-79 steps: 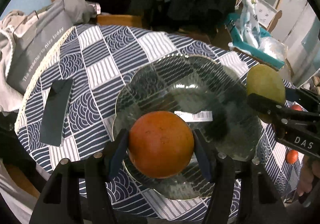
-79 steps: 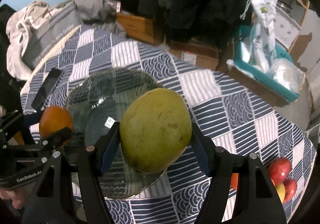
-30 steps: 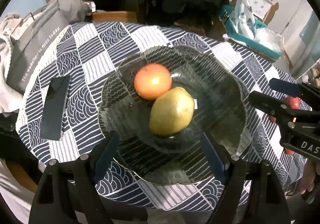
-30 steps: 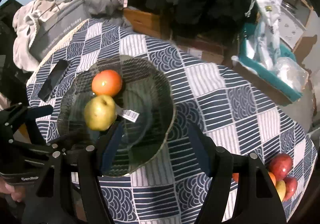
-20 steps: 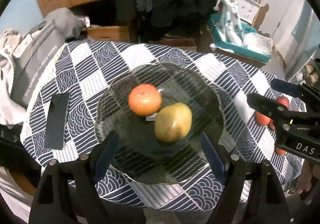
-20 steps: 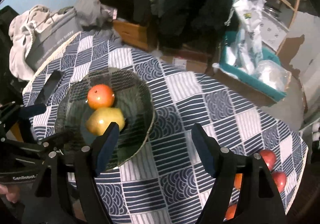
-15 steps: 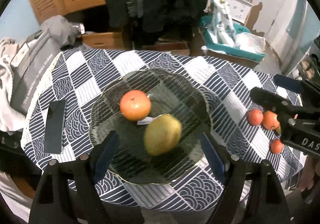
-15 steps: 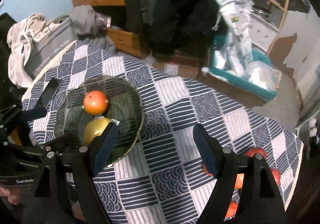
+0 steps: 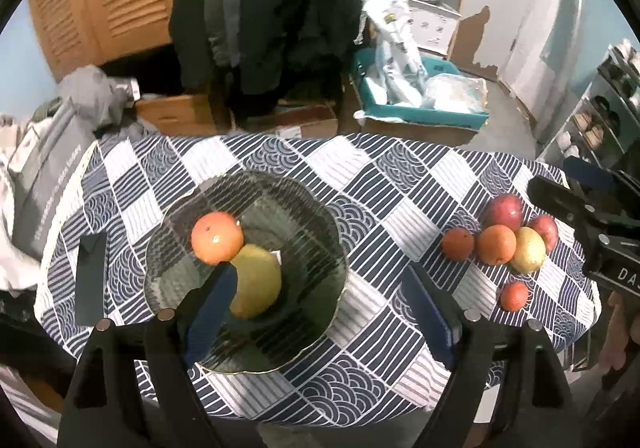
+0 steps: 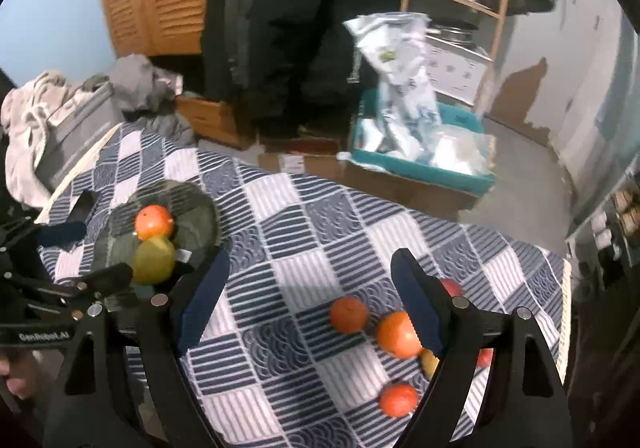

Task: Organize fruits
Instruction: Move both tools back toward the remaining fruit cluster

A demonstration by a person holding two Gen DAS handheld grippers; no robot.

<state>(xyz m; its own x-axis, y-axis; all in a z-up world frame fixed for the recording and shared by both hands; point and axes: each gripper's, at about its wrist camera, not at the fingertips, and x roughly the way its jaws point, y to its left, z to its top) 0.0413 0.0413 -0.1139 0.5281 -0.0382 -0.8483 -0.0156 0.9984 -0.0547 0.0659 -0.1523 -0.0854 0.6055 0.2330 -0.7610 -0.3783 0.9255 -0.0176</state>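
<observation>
A glass bowl on the blue-and-white checked cloth holds an orange fruit and a green-yellow fruit that touch each other. My left gripper hangs above the bowl's near right side, jaws opening, nothing between them. At the table's right end lies a cluster of loose fruit: oranges, red apples and a yellow one. My right gripper is above the cloth between the bowl and the oranges, jaws opening and empty. Its right finger hides part of that cluster.
A dark phone lies on the cloth left of the bowl. A grey bag and clothes sit at the table's left end. Beyond the far edge, cardboard boxes and a teal crate stand on the floor.
Both grippers let go of their fruits, which now lie in the bowl. Both have pulled back and risen; the right one opened wider and swung right toward the loose fruit.
</observation>
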